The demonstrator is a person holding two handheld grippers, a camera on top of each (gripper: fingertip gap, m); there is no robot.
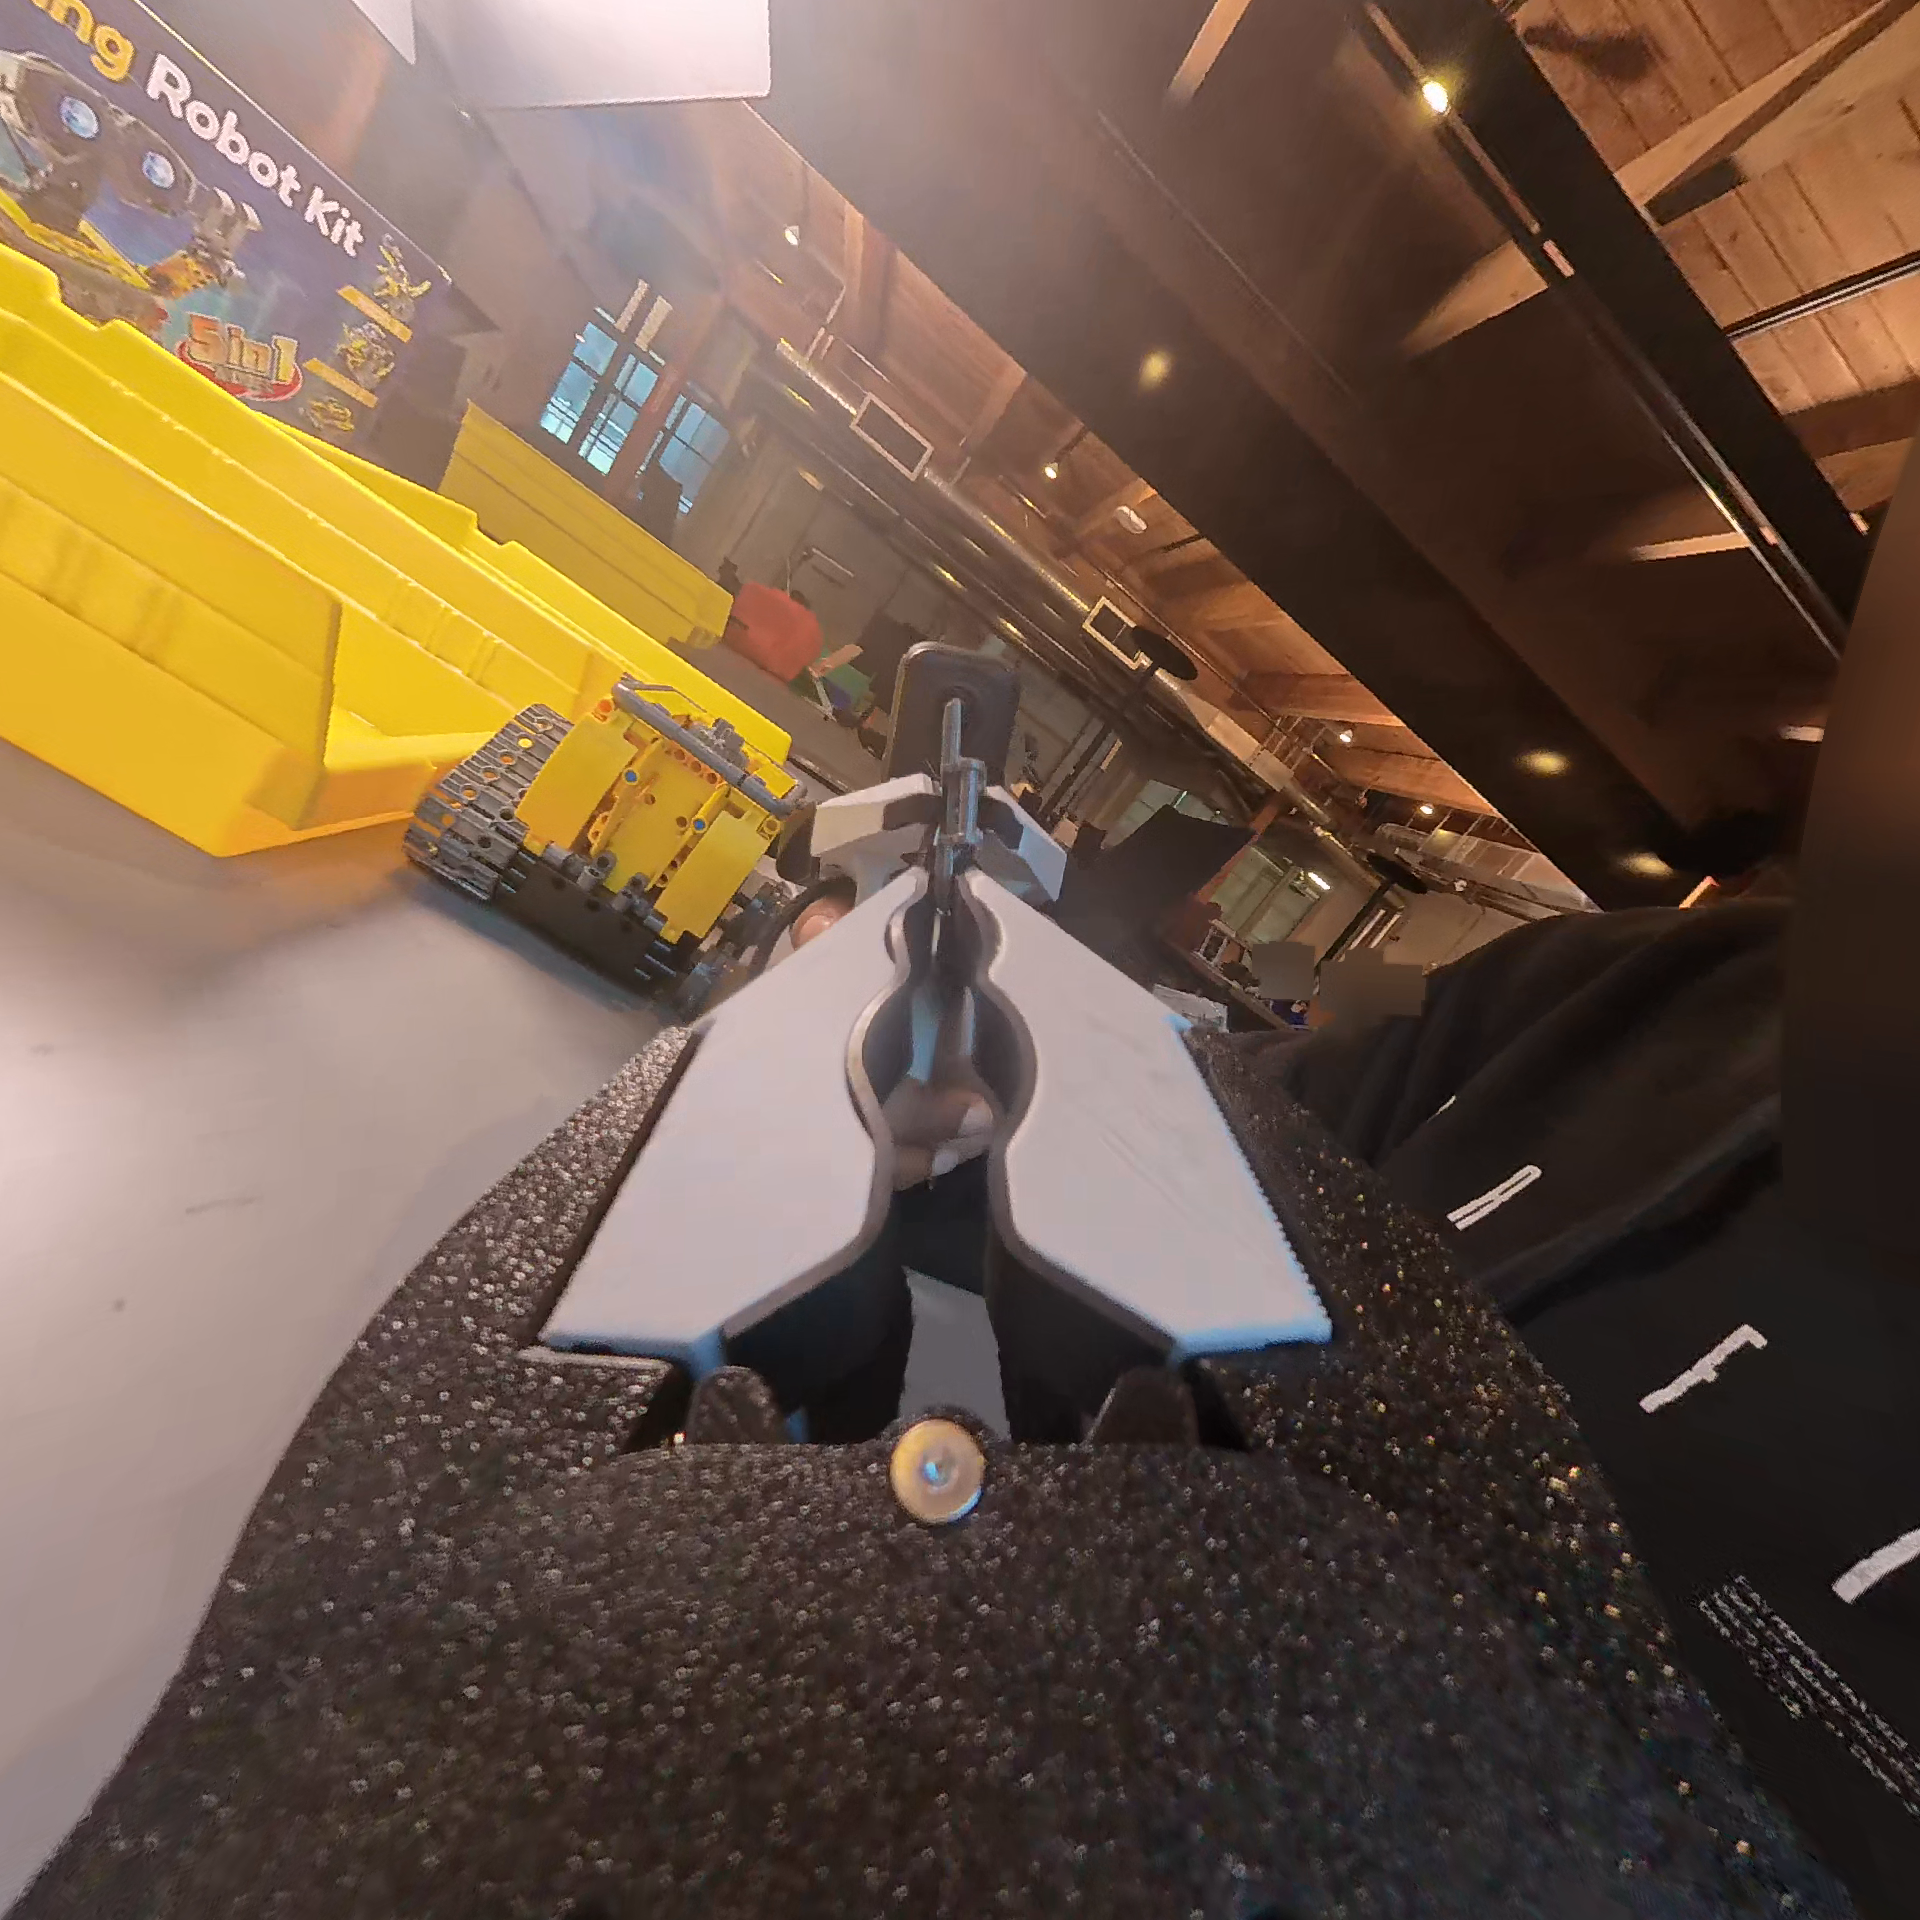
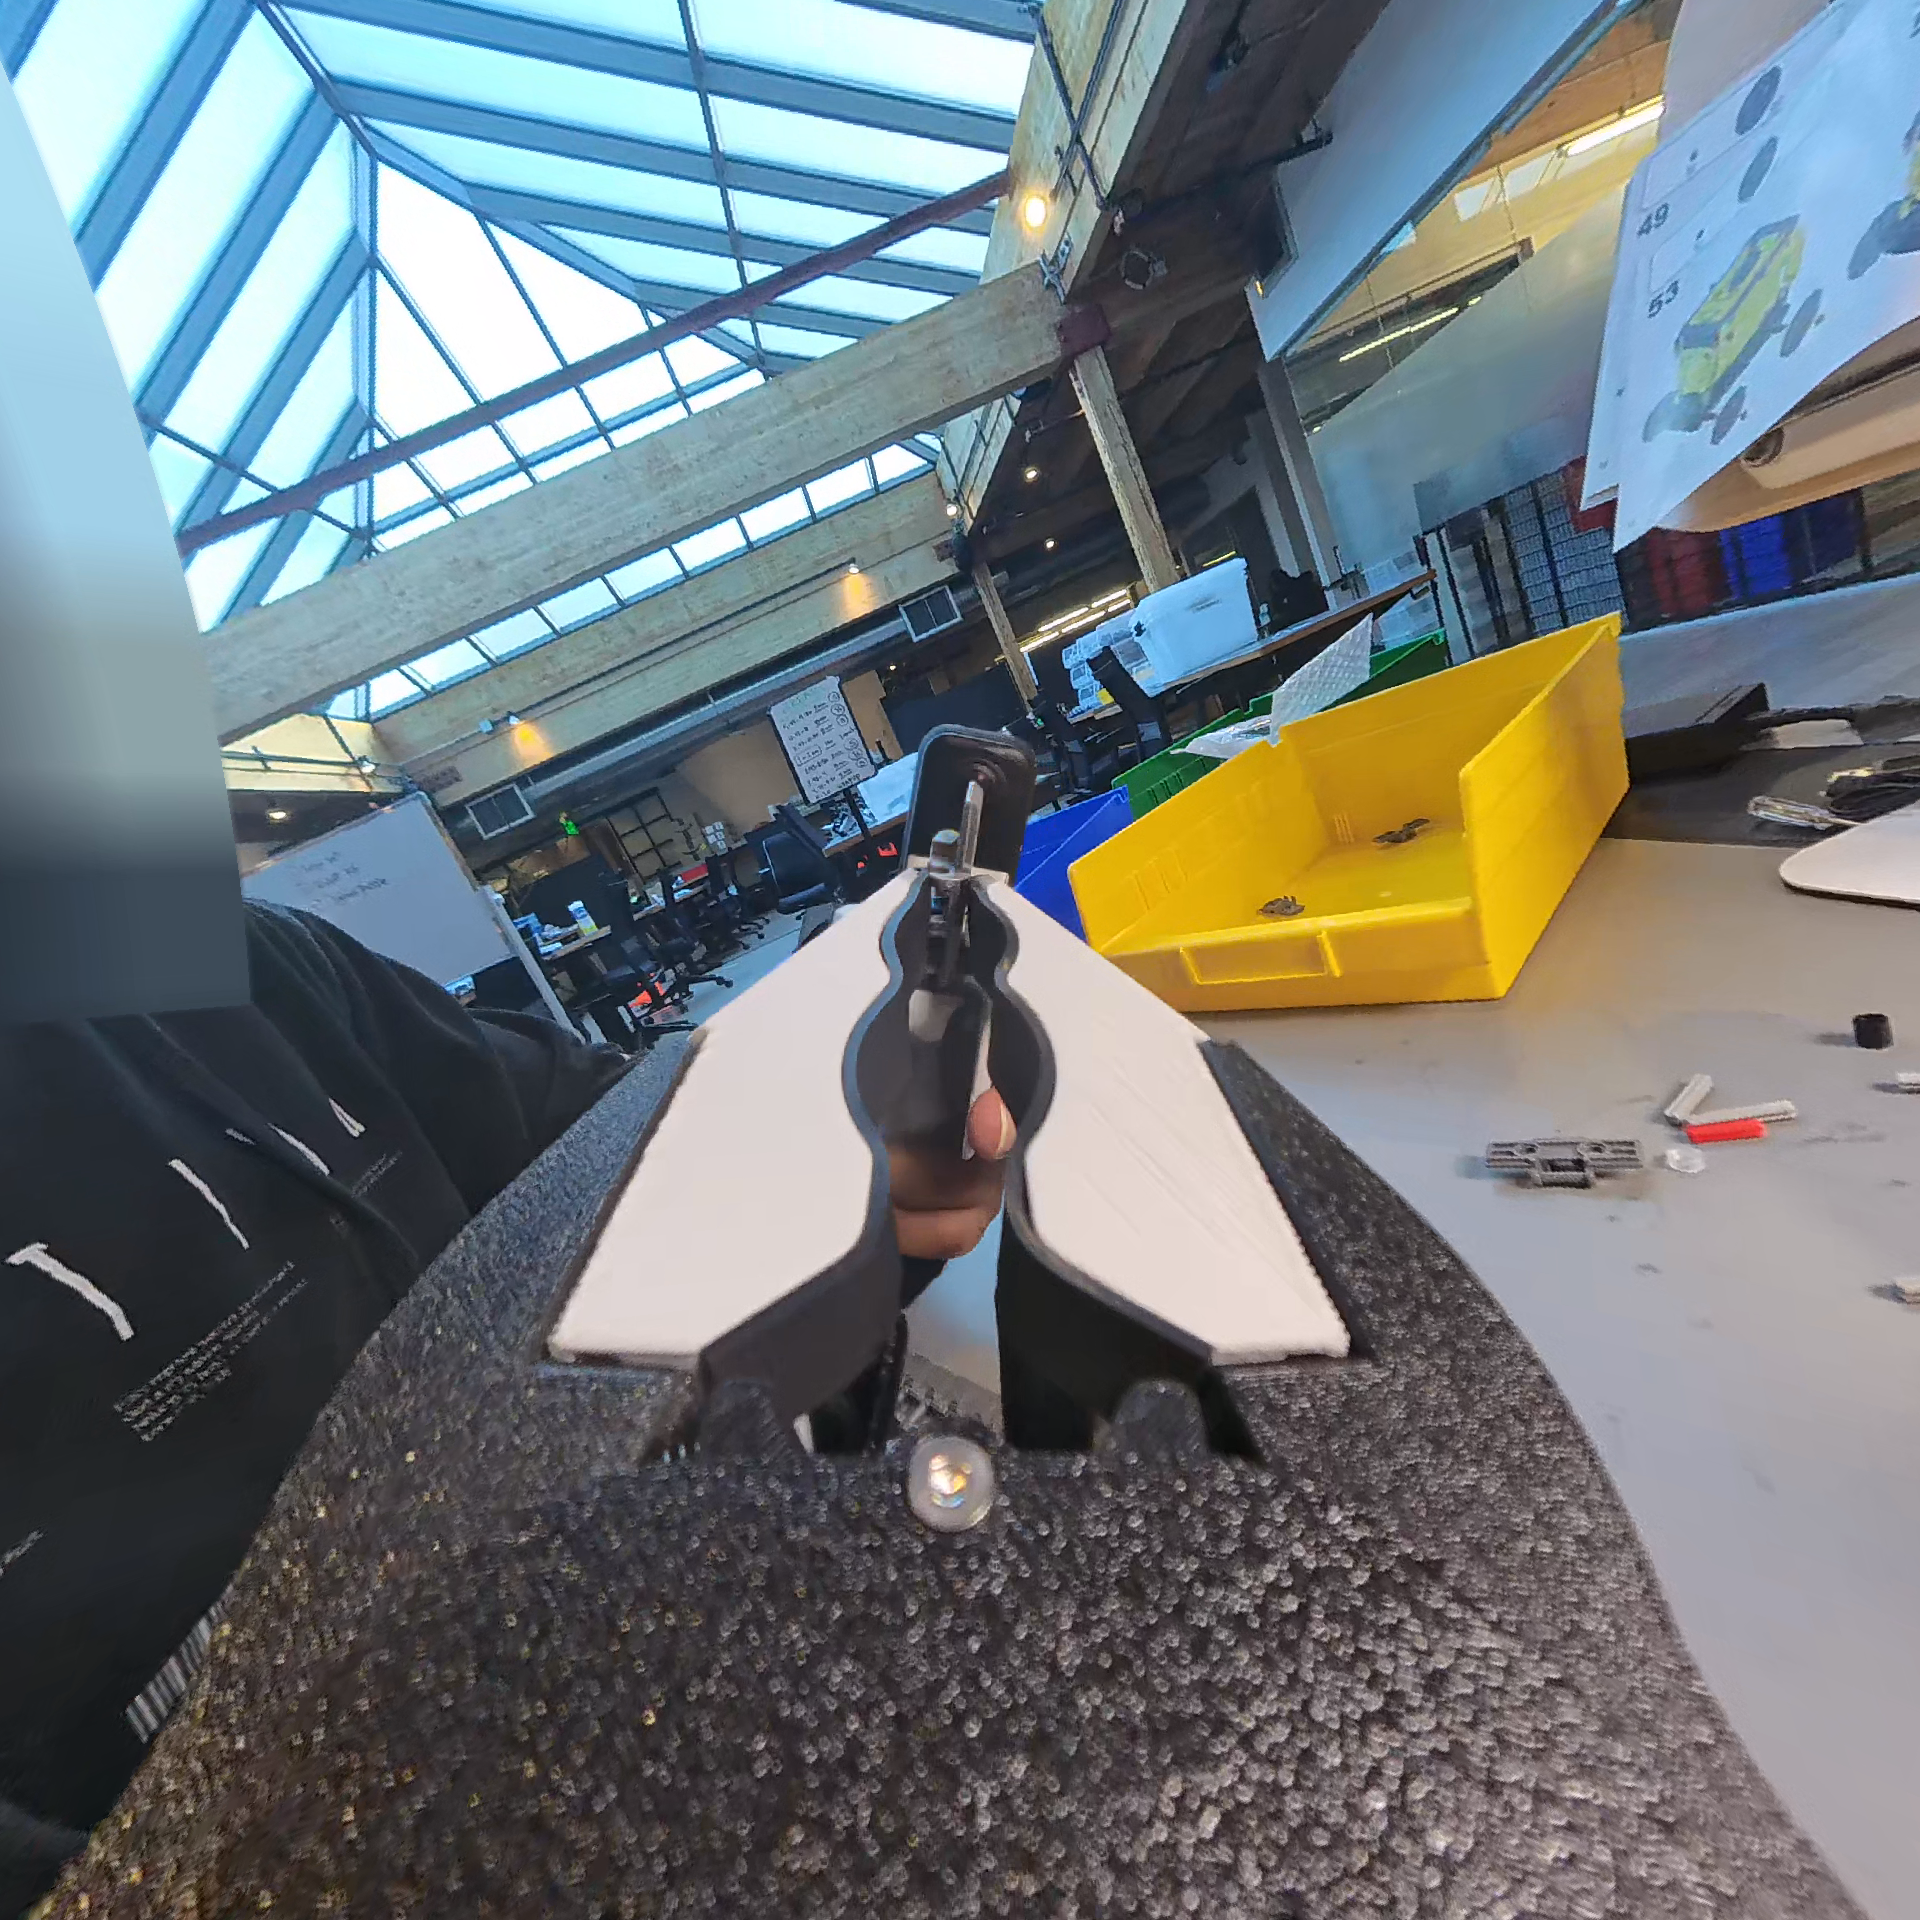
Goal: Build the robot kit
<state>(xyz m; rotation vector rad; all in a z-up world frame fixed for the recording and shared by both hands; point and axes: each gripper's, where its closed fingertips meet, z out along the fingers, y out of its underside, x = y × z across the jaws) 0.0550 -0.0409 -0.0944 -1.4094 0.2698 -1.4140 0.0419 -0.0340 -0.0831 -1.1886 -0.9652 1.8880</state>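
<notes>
My left gripper (image 1: 940, 883) is shut on a small grey axle piece (image 1: 958, 790) that sticks up past its tips. The right gripper's white fingers (image 1: 1029, 847) meet it tip to tip, with a black rounded part (image 1: 951, 686) behind. A yellow tracked brick vehicle (image 1: 623, 821) stands on the grey table (image 1: 260, 1039), just left of the tips. In the right wrist view, my right gripper (image 2: 951, 883) is shut on a grey axle piece (image 2: 961, 831), with the black part (image 2: 987, 764) behind. A hand (image 2: 961, 1174) shows through the finger gap. Whether both hold one piece is unclear.
Yellow bins (image 1: 208, 623) and a kit box (image 1: 208, 208) stand left of the vehicle. A yellow bin (image 2: 1351, 862), blue bin (image 2: 1070, 842) and green bin (image 2: 1195, 758) stand at right. Loose grey parts (image 2: 1558, 1155) and a red part (image 2: 1725, 1130) lie on the table. An instruction sheet (image 2: 1766, 260) hangs above. A person's dark sleeve (image 2: 208, 1195) is close. Both grippers' tips are close together, under 4 cm apart. From either gripper's tips it is about 25 cm to the yellow tracked brick vehicle (image 1: 623, 821).
</notes>
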